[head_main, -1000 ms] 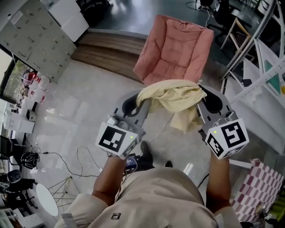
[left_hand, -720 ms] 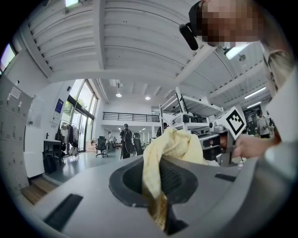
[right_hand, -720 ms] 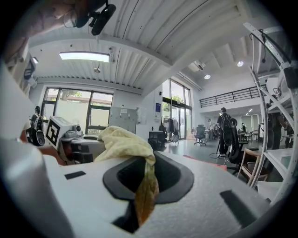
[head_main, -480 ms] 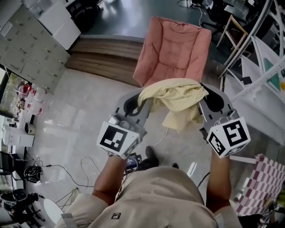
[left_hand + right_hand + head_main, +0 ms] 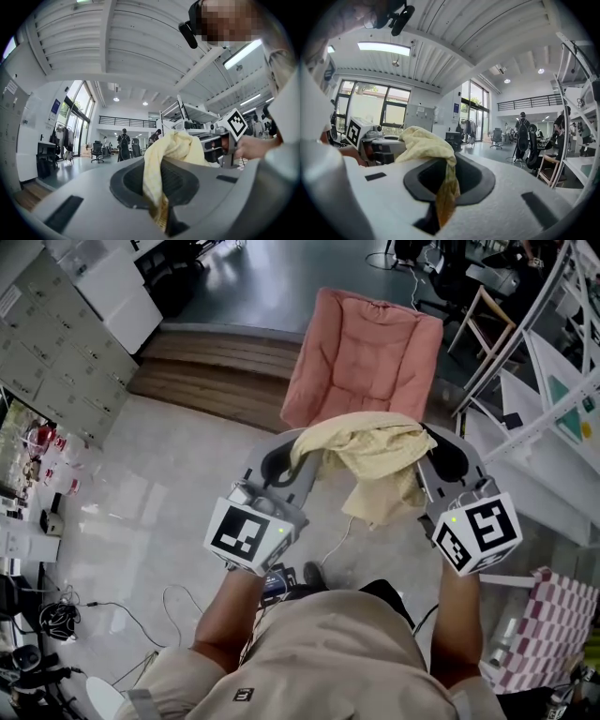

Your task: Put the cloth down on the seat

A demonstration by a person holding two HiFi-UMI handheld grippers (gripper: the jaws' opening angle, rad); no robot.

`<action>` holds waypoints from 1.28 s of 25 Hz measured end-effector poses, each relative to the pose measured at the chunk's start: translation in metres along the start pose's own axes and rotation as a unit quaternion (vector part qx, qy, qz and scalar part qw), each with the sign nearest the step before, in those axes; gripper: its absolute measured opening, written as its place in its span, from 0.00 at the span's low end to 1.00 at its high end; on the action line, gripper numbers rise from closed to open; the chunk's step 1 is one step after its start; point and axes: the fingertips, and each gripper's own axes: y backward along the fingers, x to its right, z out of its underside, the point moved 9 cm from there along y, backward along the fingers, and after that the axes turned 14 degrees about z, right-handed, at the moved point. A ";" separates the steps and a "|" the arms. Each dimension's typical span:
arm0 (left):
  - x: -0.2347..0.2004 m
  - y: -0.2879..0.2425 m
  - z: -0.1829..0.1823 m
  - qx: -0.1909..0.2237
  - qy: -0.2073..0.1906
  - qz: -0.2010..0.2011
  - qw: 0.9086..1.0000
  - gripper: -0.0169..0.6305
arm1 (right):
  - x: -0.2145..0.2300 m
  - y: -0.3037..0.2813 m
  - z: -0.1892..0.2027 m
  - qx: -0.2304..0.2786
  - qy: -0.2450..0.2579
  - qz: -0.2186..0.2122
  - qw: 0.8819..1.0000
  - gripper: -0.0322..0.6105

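Head view: the tiled floor (image 5: 169,474) has slid toward the bottom of the frame over the last second, and the clutter along its left edge has dropped with it. Judged from this, the person is walking toward the pink armchair (image 5: 361,357), which stands straight ahead. The seat is empty. The cloth (image 5: 375,451), a yellow one, hangs in the air between the two grippers, and its far fold overlaps the front edge of the seat in this view. Its drape has not changed. The left gripper (image 5: 302,457) and the right gripper (image 5: 427,451) keep the same spacing and the same hold. The carry is therefore still in progress and the put-down has not begun.

Items shown in one view only:
- The head view alone shows the armchair and the loose lower flap of the cloth.
- The left gripper view confirms the left gripper (image 5: 161,218) is clamped almost fully together on a thin edge of the cloth (image 5: 173,150). It also shows the marker cube (image 5: 236,123) of the other gripper.
- The right gripper view shows the right gripper (image 5: 440,208) pinching a thicker gathered fold of the cloth (image 5: 422,140), so the jaws stand slightly apart.
- Both gripper views show people and office chairs in the hall beyond.
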 end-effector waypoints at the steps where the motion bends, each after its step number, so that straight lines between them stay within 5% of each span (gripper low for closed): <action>1: -0.005 0.003 0.000 0.002 0.002 -0.003 1.000 0.07 | -0.004 -0.004 -0.002 -0.002 0.003 -0.002 1.000 0.11; 7: -0.029 0.017 -0.002 0.017 0.004 -0.018 1.000 0.07 | -0.019 -0.030 -0.016 -0.002 0.021 -0.017 1.000 0.11; 15: -0.045 -0.005 0.008 -0.014 -0.012 -0.049 0.999 0.07 | 0.006 -0.080 -0.001 0.012 0.010 -0.065 0.998 0.11; 22: -0.100 -0.023 0.007 -0.040 -0.023 -0.119 0.992 0.07 | 0.015 -0.169 -0.001 0.022 0.005 -0.143 0.989 0.11; 32: -0.171 -0.074 0.021 -0.059 -0.019 -0.169 0.984 0.07 | 0.049 -0.272 0.004 0.030 0.022 -0.201 0.979 0.11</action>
